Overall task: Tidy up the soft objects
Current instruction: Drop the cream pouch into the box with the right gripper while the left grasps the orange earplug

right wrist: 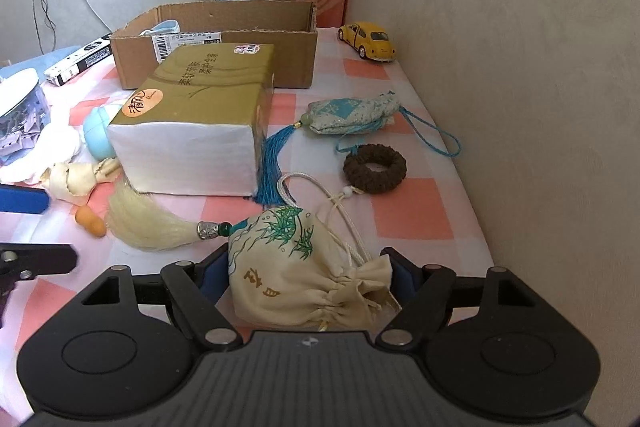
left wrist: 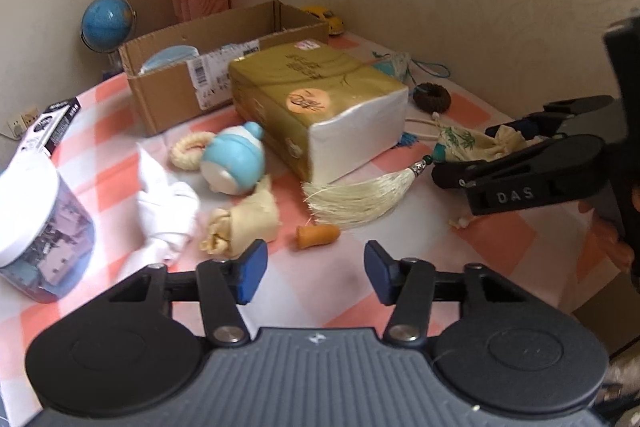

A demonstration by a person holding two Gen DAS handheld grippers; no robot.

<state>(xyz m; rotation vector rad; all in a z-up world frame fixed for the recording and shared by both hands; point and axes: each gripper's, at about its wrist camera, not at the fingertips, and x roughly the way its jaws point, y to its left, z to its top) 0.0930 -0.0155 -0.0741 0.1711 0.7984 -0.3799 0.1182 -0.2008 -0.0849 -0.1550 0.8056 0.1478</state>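
Your right gripper (right wrist: 308, 279) pinches cream drawstring pouch (right wrist: 304, 267) low over checked tablecloth (right wrist: 412, 211), near edge, in front of tissue pack (right wrist: 192, 131). Your left gripper (left wrist: 316, 273) spread, nothing between pads, orange earplug (left wrist: 318, 235) just beyond.

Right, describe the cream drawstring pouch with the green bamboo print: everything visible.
The cream drawstring pouch looks like soft cotton, printed with green bamboo leaves and tan characters. Its gathered mouth is cinched shut and points toward the lower right of the right wrist view. A white cord with a white bead loops away behind it, and a green bead, silver cap and long cream tassel trail from its other end. It lies on the checked tablecloth between the blue pads of the right tool, which flank it closely; firm pressure can't be confirmed.
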